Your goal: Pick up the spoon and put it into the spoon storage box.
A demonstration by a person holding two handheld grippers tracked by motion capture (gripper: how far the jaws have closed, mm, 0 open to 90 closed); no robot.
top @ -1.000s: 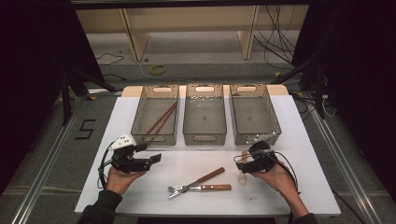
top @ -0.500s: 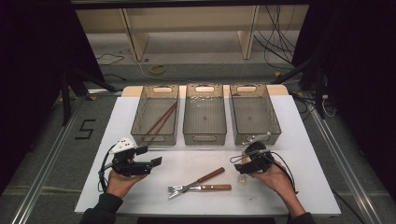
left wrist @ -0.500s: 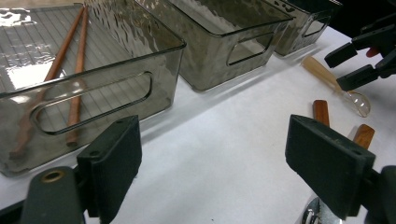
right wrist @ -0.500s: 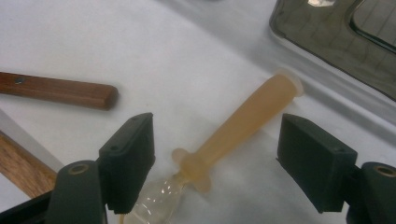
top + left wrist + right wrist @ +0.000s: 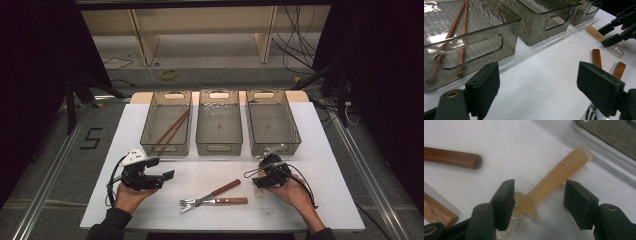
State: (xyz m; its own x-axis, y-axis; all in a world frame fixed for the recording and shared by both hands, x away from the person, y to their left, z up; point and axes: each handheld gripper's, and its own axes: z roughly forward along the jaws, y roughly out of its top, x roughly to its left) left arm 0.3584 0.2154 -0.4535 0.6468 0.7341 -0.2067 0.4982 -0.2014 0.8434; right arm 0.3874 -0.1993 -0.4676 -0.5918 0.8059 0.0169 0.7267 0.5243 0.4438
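— That spoon (image 5: 560, 173) with the amber handle and clear bowl is lying on the white counter (image 5: 345, 195), just before the right-hand bin (image 5: 272, 120). The right hand-held gripper (image 5: 537, 202) is straddling it, jaws just closing, not yet pinching.

— I'd be centring on the handle's neck first. And the left hand-held gripper (image 5: 544, 85)?

— It's hanging open, gripping nothing, near the forks (image 5: 212, 200).

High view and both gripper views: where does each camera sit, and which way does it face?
High view: above the person's side, facing forward and down on the table; both forearms show.
Left gripper view: on the left gripper, facing the bins over its open jaws.
Right gripper view: on the right gripper, facing the spoon between jaws that have just been closing.
Both gripper views share the spoon.
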